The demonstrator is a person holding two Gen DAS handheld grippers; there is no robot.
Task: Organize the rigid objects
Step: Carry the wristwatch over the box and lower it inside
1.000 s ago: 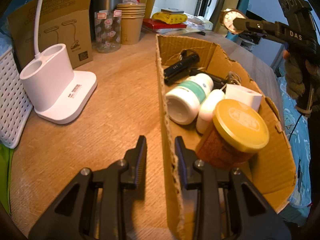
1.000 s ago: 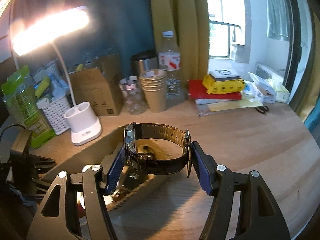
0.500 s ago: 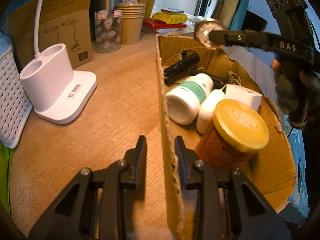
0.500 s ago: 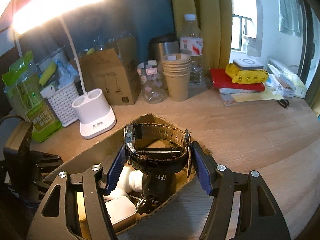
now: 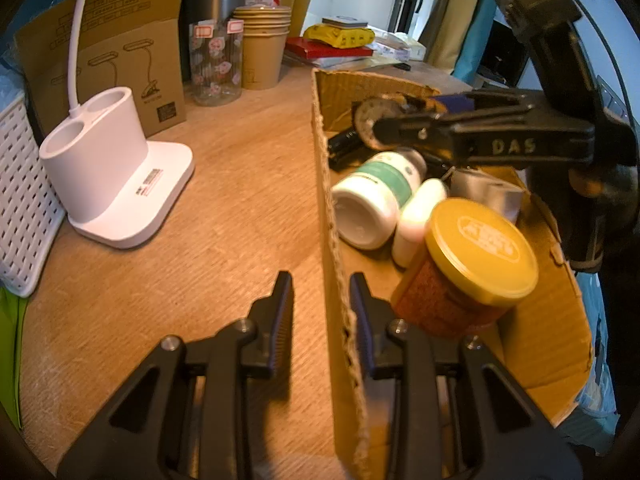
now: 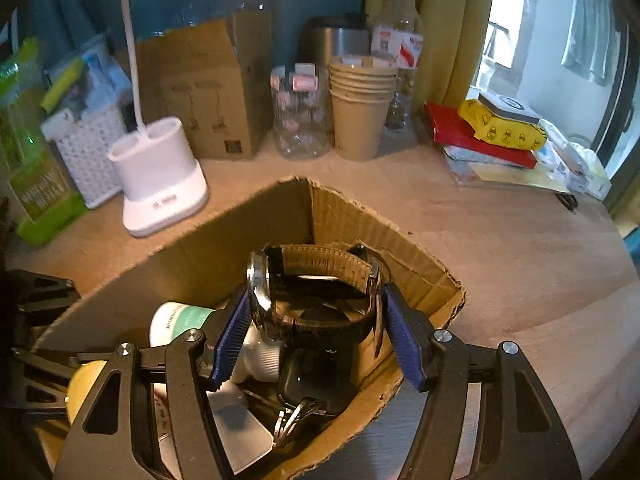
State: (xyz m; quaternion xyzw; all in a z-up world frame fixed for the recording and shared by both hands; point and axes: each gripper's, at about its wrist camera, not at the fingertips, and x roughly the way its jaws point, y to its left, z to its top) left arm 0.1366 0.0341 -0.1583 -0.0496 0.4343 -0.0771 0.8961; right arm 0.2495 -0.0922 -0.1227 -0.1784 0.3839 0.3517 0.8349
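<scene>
Our right tool clenches the wristwatch above the cardboard box, over the keys. Our left tool straddles the box's side wall, narrowly parted, apparently steadying it. Released from here, we judge the watch face could strike the keys or jar.

Both grippers are black plastic frames with triangular cut-outs and silver screw heads at the joints. The left gripper carries dark ribbed pads; the right gripper has blue ribbed pads. Raised letters "DAS" mark the right gripper's side in the left wrist view
</scene>
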